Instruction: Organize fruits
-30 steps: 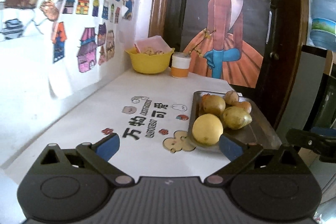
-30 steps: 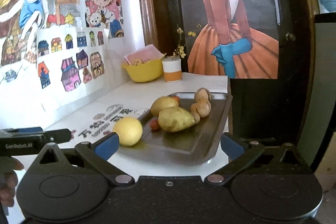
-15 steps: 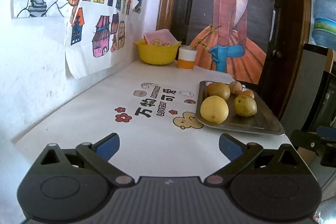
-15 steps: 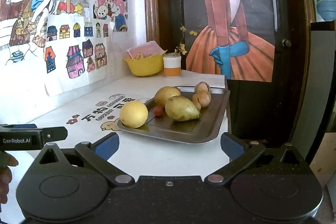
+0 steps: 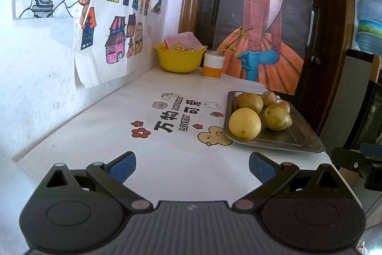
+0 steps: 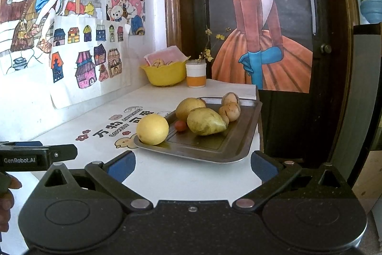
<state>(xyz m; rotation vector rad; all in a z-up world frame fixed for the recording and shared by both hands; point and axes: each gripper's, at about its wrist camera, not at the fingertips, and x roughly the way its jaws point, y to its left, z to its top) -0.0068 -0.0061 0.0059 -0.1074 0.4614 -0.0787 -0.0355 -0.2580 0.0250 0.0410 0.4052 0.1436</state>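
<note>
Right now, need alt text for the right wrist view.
A metal tray on a white table holds a yellow lemon, two pears, a small red fruit and walnuts. The open right gripper hangs empty before it.

From my remote station, both fisheye views come through bright and evenly lit by soft daylight. The white tabletop (image 5: 181,169) washes out pale, nearly overexposed toward the left wall. The dull grey metal tray (image 6: 241,142) carries a faint sheen, and the round yellow fruit (image 6: 152,128) throws only a weak shadow. Straight lines such as the brown wooden door frame (image 5: 339,40) bow sharply near the rims, and black vignetting fills the corners. Focus is sharp at centre, softening slightly at the edges.
</note>
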